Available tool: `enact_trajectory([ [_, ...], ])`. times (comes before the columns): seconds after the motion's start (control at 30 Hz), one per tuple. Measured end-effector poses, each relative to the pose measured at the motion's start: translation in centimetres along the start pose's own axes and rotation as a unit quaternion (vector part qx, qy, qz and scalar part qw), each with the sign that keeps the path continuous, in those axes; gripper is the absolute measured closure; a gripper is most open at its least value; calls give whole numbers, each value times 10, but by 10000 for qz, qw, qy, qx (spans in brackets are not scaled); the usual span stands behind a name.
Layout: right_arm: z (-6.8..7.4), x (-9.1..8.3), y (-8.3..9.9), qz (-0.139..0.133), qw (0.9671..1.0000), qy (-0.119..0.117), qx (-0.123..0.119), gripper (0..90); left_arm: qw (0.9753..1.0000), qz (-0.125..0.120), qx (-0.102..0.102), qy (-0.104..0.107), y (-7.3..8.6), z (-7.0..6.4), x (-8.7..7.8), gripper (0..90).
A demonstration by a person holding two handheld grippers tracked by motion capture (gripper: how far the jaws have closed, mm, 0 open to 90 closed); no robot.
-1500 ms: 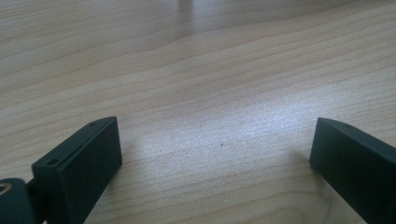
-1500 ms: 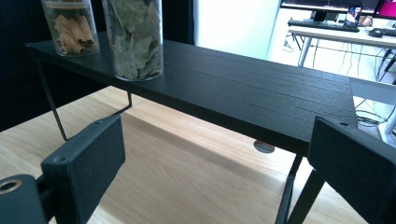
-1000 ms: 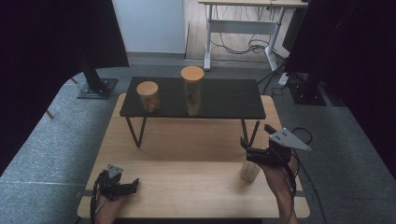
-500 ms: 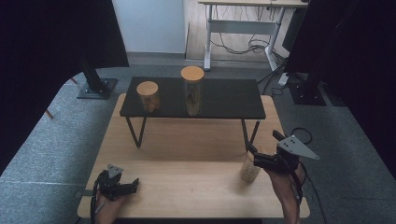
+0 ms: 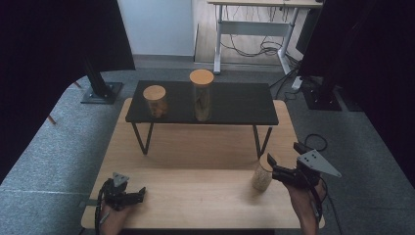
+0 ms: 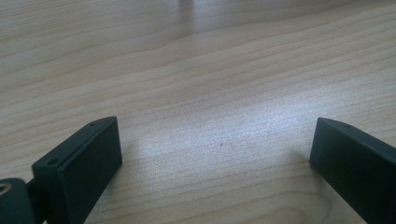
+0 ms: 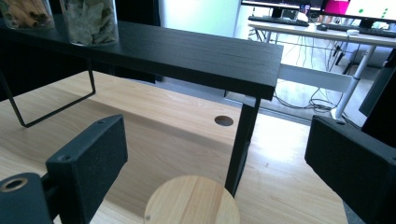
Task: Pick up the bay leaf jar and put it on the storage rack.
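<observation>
- Your left gripper (image 5: 139,192) sits at the lower left of the high view, low over the bare wooden table (image 5: 195,181). It has not moved over the last second. In the left gripper view its jaws stand wide apart with nothing between them.
- The two jars on the black shelf (image 5: 235,103), the short jar (image 5: 155,101) and the tall jar (image 5: 201,94) near the upper middle, stay where they were.
- The small jar (image 5: 263,174) with the wooden lid stands on the table at the lower right, just in front of the shelf's right leg. It looks unmoved.
- Your right gripper (image 5: 274,165) has dropped from a higher spot and now sits right at the small jar, on its right. In the right gripper view the jaws are spread wide, with the lid (image 7: 191,201) low between them; they hold nothing yet.
- I judge that you are lined up to grasp: lower a little and close.
</observation>
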State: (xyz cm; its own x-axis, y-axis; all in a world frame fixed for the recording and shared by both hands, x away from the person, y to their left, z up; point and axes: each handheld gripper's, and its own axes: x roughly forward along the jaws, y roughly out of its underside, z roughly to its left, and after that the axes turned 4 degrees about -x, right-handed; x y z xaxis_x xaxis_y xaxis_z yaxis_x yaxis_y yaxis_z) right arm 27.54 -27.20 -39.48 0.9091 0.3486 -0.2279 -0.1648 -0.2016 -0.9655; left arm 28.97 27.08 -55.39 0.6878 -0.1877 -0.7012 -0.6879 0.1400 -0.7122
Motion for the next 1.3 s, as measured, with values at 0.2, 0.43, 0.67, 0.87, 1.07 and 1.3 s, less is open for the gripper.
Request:
enact_trajectory([
  [0.2,-2,-5,8,30,9999,105,5,56,10000,0,0,0,0,0,0,21],
  [0.43,-6,-12,19,53,9997,224,49,57,10000,0,0,0,0,0,0,21],
  [0.67,-9,-18,30,62,9994,340,89,60,10000,-2,-2,-1,0,0,0,21],
  [0.87,-11,-20,41,107,9991,401,125,61,10000,-10,-12,0,0,0,0,21],
  [1.07,-13,-23,51,128,9986,476,181,62,10000,-13,-17,0,0,0,0,21],
  [1.3,-14,-26,66,204,9980,558,237,63,10000,-12,-19,-4,0,0,0,21],
])
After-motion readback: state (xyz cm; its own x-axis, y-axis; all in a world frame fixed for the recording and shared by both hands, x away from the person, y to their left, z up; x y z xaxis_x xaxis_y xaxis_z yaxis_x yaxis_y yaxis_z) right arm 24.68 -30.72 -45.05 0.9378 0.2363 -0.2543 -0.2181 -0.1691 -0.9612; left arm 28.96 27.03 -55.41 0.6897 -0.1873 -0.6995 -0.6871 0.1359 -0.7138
